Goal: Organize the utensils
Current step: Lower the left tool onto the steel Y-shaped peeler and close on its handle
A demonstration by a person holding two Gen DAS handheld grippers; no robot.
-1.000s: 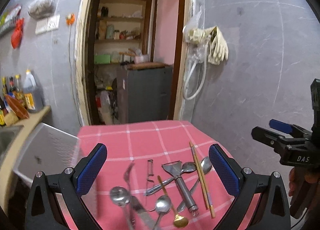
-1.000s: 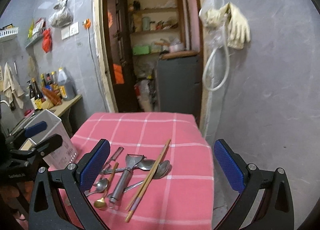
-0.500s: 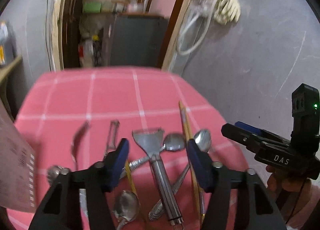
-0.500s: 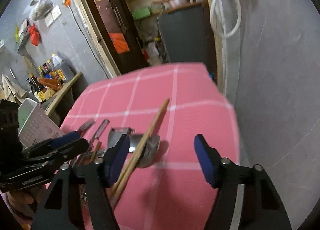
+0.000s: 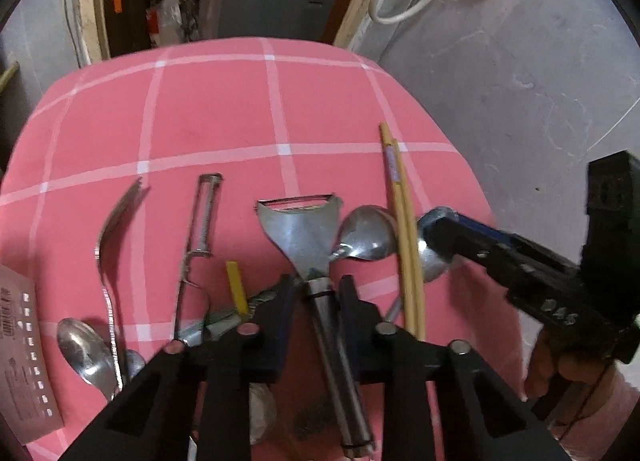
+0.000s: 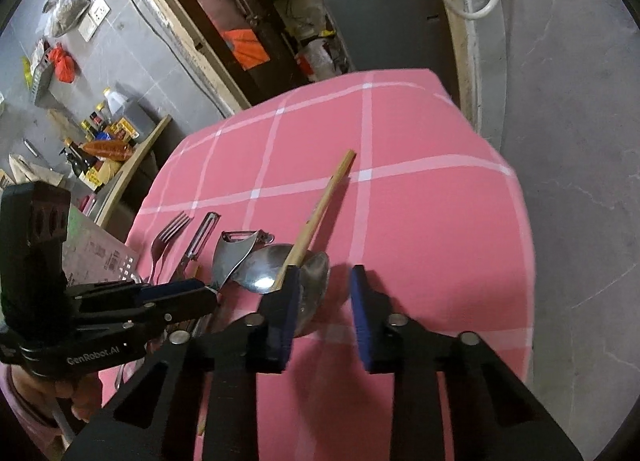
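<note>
Several metal utensils lie on the pink checked tablecloth (image 5: 220,101). The jaws of my left gripper (image 5: 318,285) are closing, and the handle of the wide peeler (image 5: 298,225) lies between them with a thin gap on each side. A fork (image 5: 114,221), a slim peeler (image 5: 204,213), two spoons (image 5: 368,233) and a pair of chopsticks (image 5: 400,213) lie around it. My right gripper (image 6: 326,269) is also closing, low over the edge of a spoon bowl (image 6: 316,281). The chopsticks (image 6: 320,213) run behind its left finger, and its pads press on nothing.
A white perforated basket (image 5: 24,349) stands at the table's left edge. A counter with bottles (image 6: 104,141) is further left. An open doorway lies beyond the table's far edge and a grey wall runs close along its right edge. The far half of the cloth is bare.
Both grippers have dropped and tilted down toward the utensils. Their jaws have narrowed from wide open to a small gap. The left now straddles the wide peeler's handle.
</note>
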